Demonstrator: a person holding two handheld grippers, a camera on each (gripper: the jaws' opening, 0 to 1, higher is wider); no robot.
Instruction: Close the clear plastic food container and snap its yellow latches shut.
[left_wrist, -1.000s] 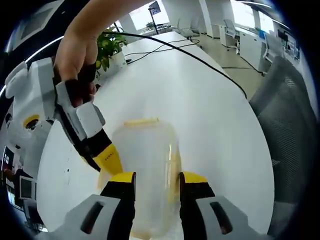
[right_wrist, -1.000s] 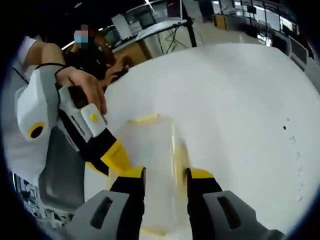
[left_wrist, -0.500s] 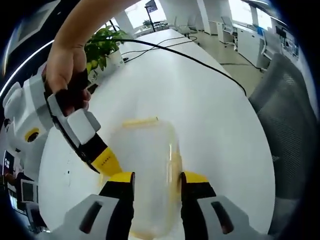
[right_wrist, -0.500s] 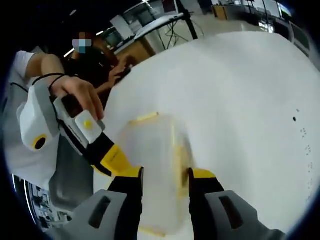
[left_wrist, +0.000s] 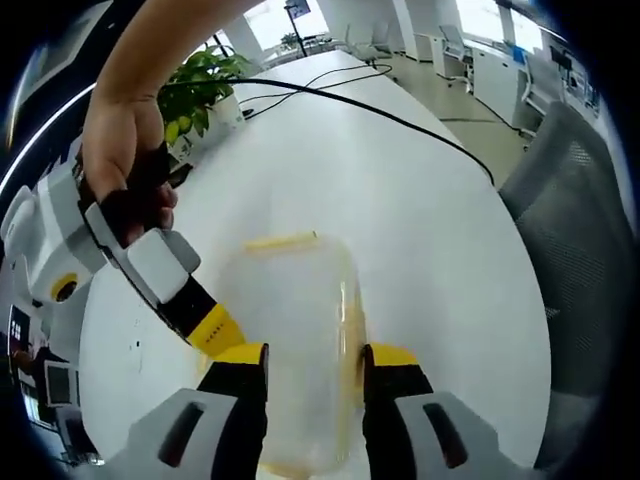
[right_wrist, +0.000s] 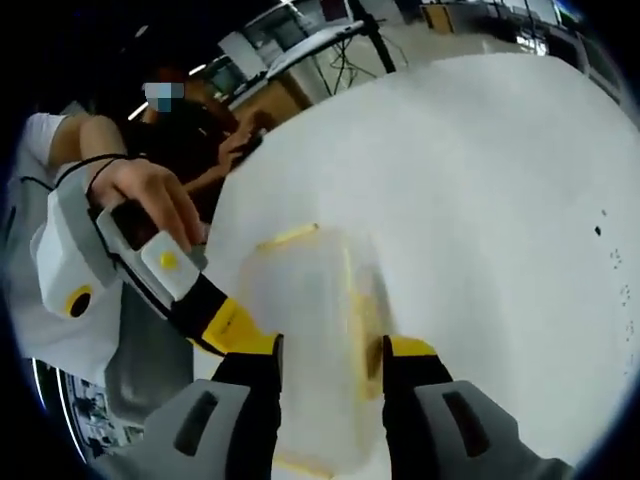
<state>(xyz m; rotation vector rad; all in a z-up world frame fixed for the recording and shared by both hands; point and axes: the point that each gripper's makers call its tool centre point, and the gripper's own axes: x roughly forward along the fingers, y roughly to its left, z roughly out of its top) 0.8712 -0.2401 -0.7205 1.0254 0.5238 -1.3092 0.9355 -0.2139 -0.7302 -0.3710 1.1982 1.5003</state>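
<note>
Two grippers: left gripper (left_wrist: 305, 358) and right gripper (right_wrist: 331, 352), jaws parted astride the container (left_wrist: 292, 340).
Lid: seated.
Yellow latch (left_wrist: 282, 242): state unclear.
Remaining: latches judged unsnapped.

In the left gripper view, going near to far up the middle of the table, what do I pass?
Left gripper → clear plastic food container → yellow latch at its far end → bare white table → black cable → potted plant.
</note>
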